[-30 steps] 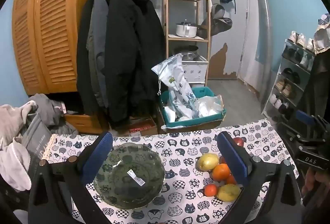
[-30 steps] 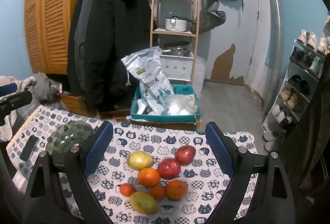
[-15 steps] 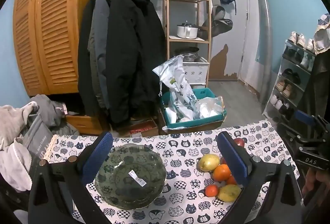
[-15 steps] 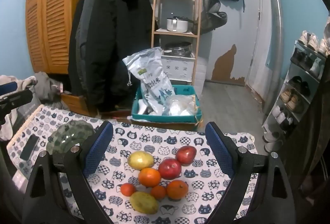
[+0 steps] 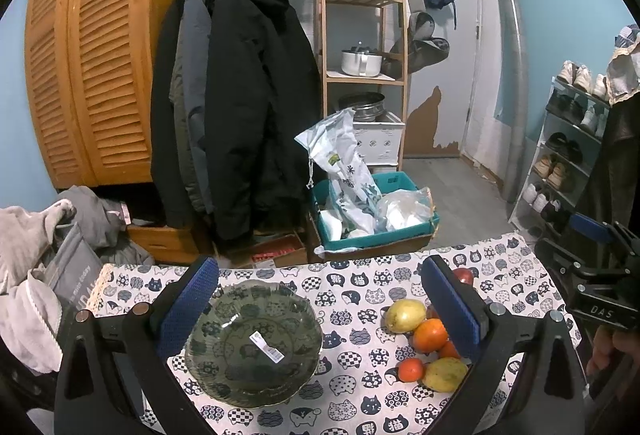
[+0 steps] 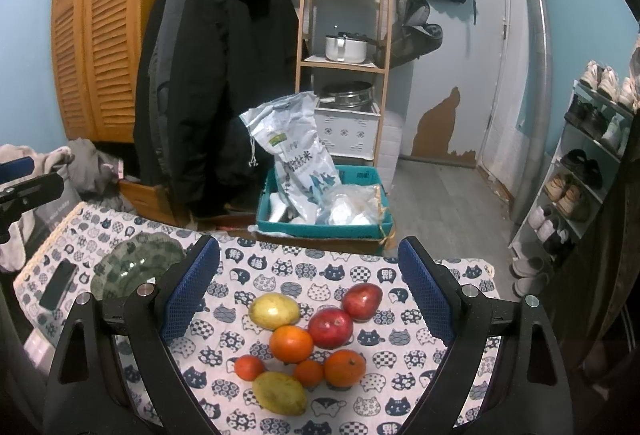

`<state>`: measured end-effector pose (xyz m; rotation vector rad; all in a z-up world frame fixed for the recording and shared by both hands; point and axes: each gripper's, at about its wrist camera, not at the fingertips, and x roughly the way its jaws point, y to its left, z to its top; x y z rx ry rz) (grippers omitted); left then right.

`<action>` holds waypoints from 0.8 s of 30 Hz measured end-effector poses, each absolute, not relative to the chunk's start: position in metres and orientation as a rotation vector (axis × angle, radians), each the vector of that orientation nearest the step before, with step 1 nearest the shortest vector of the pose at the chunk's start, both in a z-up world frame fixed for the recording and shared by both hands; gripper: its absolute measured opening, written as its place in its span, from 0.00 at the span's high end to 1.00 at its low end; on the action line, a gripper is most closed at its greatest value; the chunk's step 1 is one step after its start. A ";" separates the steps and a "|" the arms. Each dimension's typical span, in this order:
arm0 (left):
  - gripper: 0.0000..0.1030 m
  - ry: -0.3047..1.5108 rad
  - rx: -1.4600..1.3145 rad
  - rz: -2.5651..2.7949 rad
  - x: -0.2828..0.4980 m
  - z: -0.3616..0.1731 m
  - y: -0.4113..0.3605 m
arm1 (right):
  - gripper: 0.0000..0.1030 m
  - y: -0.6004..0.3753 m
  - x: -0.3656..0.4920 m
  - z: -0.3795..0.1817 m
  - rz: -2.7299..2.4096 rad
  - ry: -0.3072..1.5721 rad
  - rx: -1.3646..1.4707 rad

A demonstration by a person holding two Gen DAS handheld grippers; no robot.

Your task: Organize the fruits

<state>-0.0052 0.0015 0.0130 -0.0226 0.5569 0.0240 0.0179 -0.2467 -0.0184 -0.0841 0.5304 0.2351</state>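
Left view: right finger (image 5: 450,305) covers both apples (image 5: 463,276) and part of one orange (image 5: 448,350). Right view: left finger (image 6: 190,289) hides bowl's (image 6: 132,263) near rim; tablecloth's (image 6: 280,263) near edge cropped.

Black coats (image 5: 240,107) hang beside a wooden shelf (image 5: 362,35) holding a pot (image 5: 360,63).

My finger pads (image 6: 191,289) are blue, rough-textured; the bowl (image 5: 254,343) is glossy patterned glass; the tablecloth (image 6: 360,267) is matt printed cloth; the apples (image 6: 330,327) shine smooth.
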 end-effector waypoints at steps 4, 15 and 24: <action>0.01 0.557 -0.022 0.025 -0.006 0.013 0.001 | 0.13 -0.246 0.018 -0.018 0.236 0.532 -0.085; 0.01 0.555 -0.019 0.025 -0.006 0.014 0.000 | 0.13 -0.246 0.017 -0.017 0.237 0.531 -0.085; 0.01 0.556 -0.021 0.022 -0.005 0.012 0.000 | 0.13 -0.245 0.017 -0.017 0.237 0.531 -0.085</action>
